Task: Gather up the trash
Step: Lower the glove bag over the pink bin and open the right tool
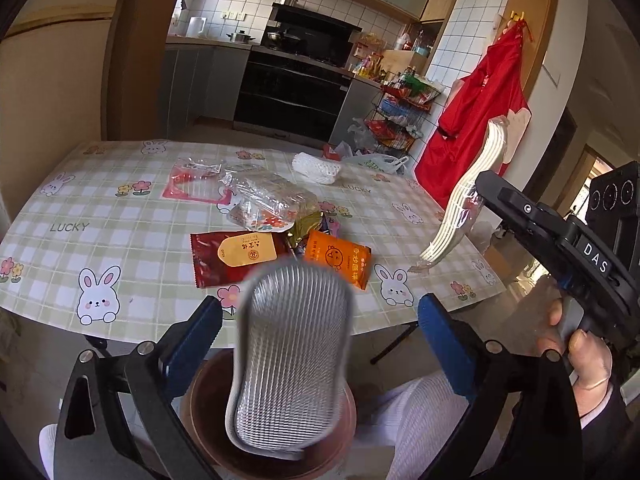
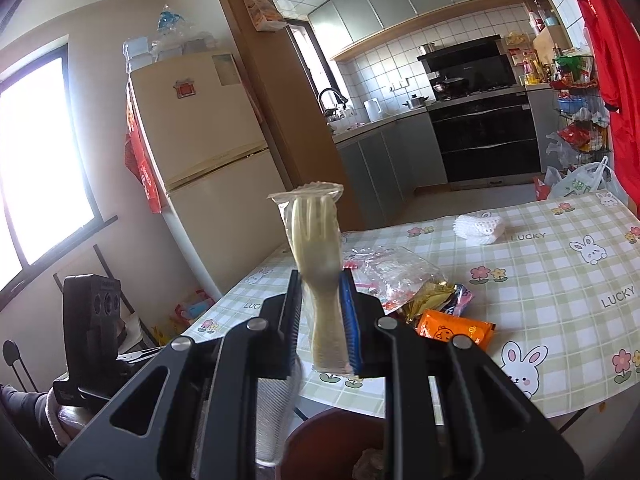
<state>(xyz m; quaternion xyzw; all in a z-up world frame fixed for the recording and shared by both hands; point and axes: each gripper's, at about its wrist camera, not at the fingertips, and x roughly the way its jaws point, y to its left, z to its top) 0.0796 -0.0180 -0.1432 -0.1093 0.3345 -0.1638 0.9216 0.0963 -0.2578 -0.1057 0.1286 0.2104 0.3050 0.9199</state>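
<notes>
My left gripper [image 1: 320,320] is open above a brown bin [image 1: 208,436] at the table's near edge. A ribbed clear plastic tray [image 1: 288,360] stands loose between the fingers, its lower end in the bin. My right gripper [image 2: 320,316] is shut on a wrapped plastic fork [image 2: 316,248], held upright over the bin [image 2: 320,440]. In the left wrist view that fork [image 1: 464,204] hangs beyond the table's right edge. On the table lie a red packet [image 1: 236,256], an orange packet [image 1: 340,264] and clear wrappers [image 1: 264,196].
A white foam net [image 1: 316,168] lies at the far side of the bunny-print table [image 1: 100,216]. A fridge [image 2: 192,168] stands left, kitchen counters and an oven behind, a red garment [image 1: 476,116] hangs right. White trouser legs show beside the bin.
</notes>
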